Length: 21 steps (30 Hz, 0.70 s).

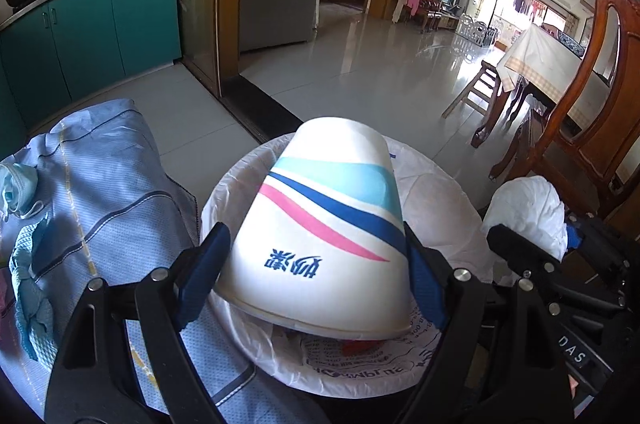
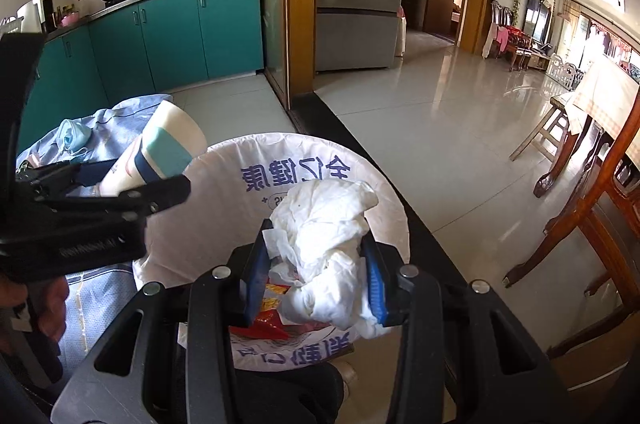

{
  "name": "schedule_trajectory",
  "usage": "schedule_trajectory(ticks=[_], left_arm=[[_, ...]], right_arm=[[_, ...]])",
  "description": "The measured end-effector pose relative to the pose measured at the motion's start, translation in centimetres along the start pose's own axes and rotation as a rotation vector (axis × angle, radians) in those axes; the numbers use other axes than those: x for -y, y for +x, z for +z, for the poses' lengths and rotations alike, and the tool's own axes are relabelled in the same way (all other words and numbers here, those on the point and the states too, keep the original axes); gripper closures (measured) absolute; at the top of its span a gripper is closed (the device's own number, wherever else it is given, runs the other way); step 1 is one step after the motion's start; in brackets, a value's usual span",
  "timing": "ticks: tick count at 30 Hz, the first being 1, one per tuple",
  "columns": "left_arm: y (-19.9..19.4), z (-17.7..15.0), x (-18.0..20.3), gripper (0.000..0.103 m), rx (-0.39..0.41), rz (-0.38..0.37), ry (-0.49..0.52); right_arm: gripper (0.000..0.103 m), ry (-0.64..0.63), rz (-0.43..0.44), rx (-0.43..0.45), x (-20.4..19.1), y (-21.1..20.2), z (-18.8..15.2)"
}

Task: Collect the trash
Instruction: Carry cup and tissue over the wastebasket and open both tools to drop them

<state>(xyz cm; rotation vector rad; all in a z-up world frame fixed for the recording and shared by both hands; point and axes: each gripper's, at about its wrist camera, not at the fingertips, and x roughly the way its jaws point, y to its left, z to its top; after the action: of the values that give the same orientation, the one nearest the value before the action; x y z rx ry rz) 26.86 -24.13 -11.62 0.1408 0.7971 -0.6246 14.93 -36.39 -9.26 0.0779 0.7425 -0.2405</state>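
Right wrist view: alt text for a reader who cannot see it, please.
The right claw grips a crumpled white tissue wad over a bin lined with a printed white bag. To the left, the left claw holds a paper cup.

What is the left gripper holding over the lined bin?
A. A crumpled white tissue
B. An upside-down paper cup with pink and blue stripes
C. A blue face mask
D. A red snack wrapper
B: the left gripper clamps the paper cup upside down, base pointing away, above the bin.

Each black gripper [image 1: 312, 272] [image 2: 316, 276] has blue pads, silver screws and slotted arms.
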Motion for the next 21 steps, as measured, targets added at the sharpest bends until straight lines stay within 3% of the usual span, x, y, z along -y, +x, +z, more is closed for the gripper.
schedule_trajectory(ticks=[10, 21], left_arm=[[-1.0, -0.4, -0.7, 0.013, 0.001, 0.024, 0.012], [-3.3, -1.2, -2.6, 0.012, 0.021, 0.059, -0.02]], right_arm=[[0.062, -0.009, 0.022, -0.005, -0.7, 0.4, 0.1], [0.062, -0.036, 0.038, 0.004, -2.2, 0.2, 0.8]])
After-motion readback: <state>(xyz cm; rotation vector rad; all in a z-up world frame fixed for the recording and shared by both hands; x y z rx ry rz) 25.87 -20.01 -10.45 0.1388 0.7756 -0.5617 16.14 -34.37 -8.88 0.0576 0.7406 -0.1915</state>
